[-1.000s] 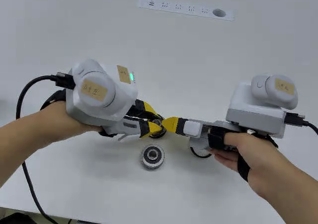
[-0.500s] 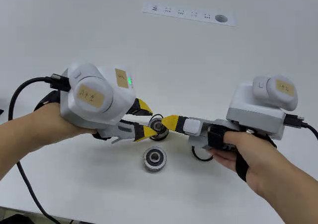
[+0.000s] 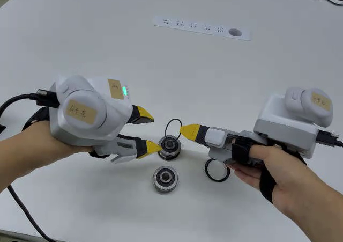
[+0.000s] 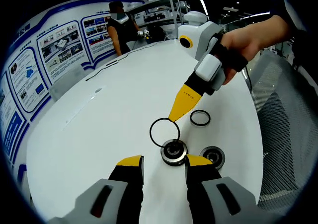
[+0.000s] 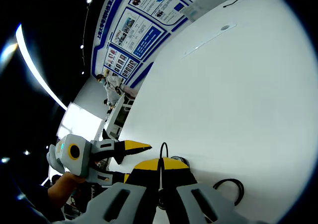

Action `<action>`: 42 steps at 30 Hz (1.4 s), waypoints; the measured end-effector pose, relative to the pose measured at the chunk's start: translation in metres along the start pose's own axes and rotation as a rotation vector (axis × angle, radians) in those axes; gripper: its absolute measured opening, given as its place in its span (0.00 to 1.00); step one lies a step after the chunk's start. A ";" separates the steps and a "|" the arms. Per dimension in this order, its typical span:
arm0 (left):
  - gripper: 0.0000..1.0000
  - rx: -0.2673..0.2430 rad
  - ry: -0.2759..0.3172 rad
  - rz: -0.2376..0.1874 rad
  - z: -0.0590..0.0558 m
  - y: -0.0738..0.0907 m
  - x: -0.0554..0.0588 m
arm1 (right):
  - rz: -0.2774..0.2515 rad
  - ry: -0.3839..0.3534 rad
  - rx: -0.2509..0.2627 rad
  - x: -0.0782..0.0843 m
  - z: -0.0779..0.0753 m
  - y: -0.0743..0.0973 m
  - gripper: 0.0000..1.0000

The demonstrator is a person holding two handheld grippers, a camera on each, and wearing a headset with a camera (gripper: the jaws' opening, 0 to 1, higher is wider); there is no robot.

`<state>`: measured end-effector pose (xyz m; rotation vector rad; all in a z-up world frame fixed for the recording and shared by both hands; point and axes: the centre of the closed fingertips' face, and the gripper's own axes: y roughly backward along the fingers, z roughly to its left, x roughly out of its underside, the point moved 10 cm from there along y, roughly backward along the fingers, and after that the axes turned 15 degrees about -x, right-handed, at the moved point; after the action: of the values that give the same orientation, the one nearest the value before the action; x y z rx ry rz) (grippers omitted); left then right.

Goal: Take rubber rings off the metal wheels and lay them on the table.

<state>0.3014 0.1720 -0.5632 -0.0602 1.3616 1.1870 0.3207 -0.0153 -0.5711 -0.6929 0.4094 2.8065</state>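
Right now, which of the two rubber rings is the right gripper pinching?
The thin ring, upright at the right gripper's tip; the thicker ring lies flat on the table.

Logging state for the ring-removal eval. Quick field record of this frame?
left gripper: open, tips beside wheel
right gripper: shut on thin ring
thin ring: loop next to wheel, seems off it
loose ring: flat on table
second wheel: dark rim, ring seems on
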 end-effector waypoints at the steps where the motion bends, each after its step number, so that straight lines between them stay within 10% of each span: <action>1: 0.33 0.001 0.014 -0.004 0.000 0.000 -0.001 | -0.004 -0.003 0.006 0.000 0.000 0.003 0.02; 18: 0.35 -0.030 0.113 -0.057 -0.002 0.011 -0.004 | -0.072 -0.116 0.167 0.029 -0.025 0.060 0.02; 42: 0.35 -0.025 0.118 -0.066 -0.005 0.013 -0.005 | -0.044 -0.149 0.340 0.041 -0.029 0.077 0.10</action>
<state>0.2902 0.1716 -0.5531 -0.1943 1.4367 1.1600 0.2761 -0.0909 -0.5987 -0.4103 0.8056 2.6290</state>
